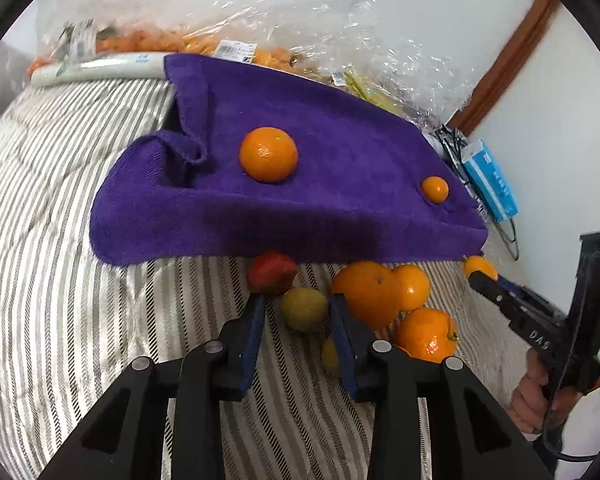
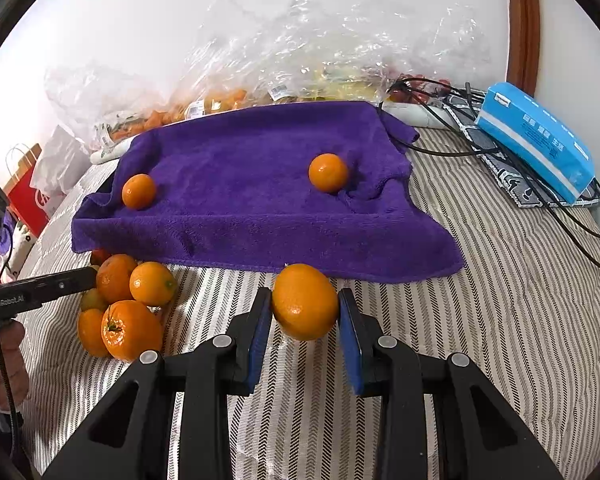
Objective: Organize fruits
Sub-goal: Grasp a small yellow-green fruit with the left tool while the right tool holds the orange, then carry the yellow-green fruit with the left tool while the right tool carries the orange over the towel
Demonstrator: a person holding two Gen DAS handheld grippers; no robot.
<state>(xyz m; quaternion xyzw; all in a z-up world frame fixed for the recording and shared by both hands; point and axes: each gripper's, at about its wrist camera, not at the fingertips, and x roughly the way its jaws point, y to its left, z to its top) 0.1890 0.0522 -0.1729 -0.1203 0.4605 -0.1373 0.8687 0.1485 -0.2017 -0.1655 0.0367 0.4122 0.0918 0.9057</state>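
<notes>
right gripper [image 2: 305, 312] clamps an orange [image 2: 305, 302]; 2 oranges on towel [image 2: 240, 216].

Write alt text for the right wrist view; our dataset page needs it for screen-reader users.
The right gripper clamps an orange above a striped bedcover. Beyond lies a purple towel carrying two small oranges, with a fruit pile to the left.

You've got two oranges [image 2: 328, 172] on the purple towel [image 2: 240, 216]; one orange [image 2: 305, 302] between blue pads; pile [image 2: 128, 304] on the striped bedding.
</notes>
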